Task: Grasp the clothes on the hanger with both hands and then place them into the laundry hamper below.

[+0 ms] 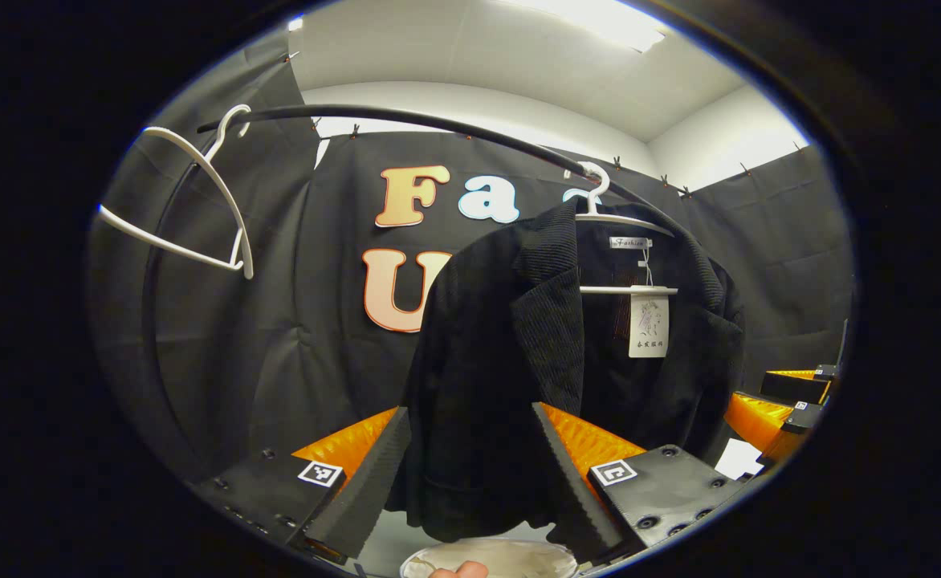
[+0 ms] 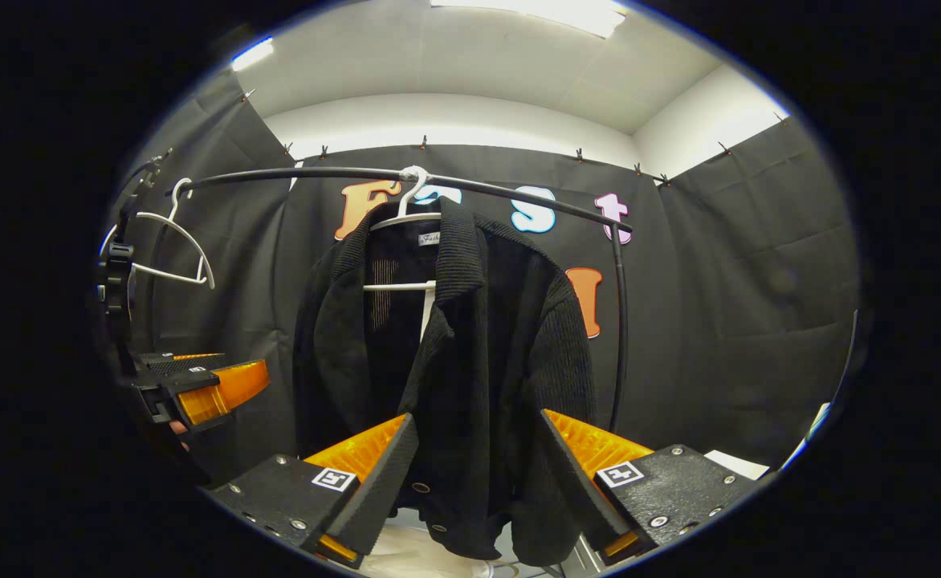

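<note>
Black ribbed-knit jacket (image 1: 519, 361) hangs on a white plastic hanger (image 1: 611, 221) hooked over a curved black metal rail (image 1: 406, 120); long axis vertical, hem at the height of the fingertips.

Left hand-held gripper (image 1: 470, 474): fingers spread, jacket's left half dead ahead between them, not yet touched as far as I can tell. Right hand-held gripper (image 2: 478, 474): fingers spread too, lower front and hem ahead in the gap. Which is nearer, cannot tell; both look close.

Left gripper view shows the collar's paper tag (image 1: 648, 325) and a pale round rim (image 1: 486, 558) below the hem, likely the hamper. Right gripper view shows the rail's far post and the other gripper off to its left. A second, empty white hanger (image 1: 197, 201) hangs farther along the rail.
</note>
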`<state>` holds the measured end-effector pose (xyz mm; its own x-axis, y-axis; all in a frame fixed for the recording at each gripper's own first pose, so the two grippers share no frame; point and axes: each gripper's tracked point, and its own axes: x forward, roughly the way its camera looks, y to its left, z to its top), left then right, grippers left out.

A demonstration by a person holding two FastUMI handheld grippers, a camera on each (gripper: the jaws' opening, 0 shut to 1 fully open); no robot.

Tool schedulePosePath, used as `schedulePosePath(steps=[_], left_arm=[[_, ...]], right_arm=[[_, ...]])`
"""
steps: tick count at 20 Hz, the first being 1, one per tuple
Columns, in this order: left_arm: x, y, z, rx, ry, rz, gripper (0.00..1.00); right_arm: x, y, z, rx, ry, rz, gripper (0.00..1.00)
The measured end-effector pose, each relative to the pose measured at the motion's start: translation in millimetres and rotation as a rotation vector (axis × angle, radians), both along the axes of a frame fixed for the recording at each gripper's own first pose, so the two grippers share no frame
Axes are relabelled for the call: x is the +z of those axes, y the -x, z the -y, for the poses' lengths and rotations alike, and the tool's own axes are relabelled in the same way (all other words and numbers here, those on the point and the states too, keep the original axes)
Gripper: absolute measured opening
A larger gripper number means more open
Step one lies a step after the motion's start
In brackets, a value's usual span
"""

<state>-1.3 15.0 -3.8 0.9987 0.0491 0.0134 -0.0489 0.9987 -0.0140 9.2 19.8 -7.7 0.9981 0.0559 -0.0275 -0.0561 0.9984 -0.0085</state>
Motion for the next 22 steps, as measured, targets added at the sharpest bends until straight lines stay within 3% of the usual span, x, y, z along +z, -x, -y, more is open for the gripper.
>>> schedulePosePath(steps=[1, 2, 7, 8, 9, 16, 22], left_arm=[[2, 4, 2, 0.003, -0.004, 0.004, 0.93], [3, 7, 4, 0.003, -0.005, 0.008, 1.0], [3, -1, 1, 0.002, 0.0, 0.008, 1.0], [4, -1, 0, -0.002, -0.003, 0.012, 0.93], [4, -1, 1, -0.008, -0.007, 0.011, 1.0], [1, -8, -24, -0.033, -0.006, -0.012, 1.0], [-4, -3, -29, -0.057, 0.009, -0.032, 1.0]], right_arm=[[1, 2, 1, 0.003, 0.0, 0.003, 0.93], [1, 3, 2, 0.004, 0.003, 0.006, 0.93], [-1, -2, 0, 0.007, 0.01, 0.015, 0.93], [-3, -3, 0, 0.004, 0.014, 0.017, 0.93], [-4, -3, 0, -0.003, 0.016, 0.018, 0.93], [-11, 5, -27, -0.039, -0.018, -0.009, 0.93], [-16, -22, -51, -0.102, -0.031, -0.019, 0.93]])
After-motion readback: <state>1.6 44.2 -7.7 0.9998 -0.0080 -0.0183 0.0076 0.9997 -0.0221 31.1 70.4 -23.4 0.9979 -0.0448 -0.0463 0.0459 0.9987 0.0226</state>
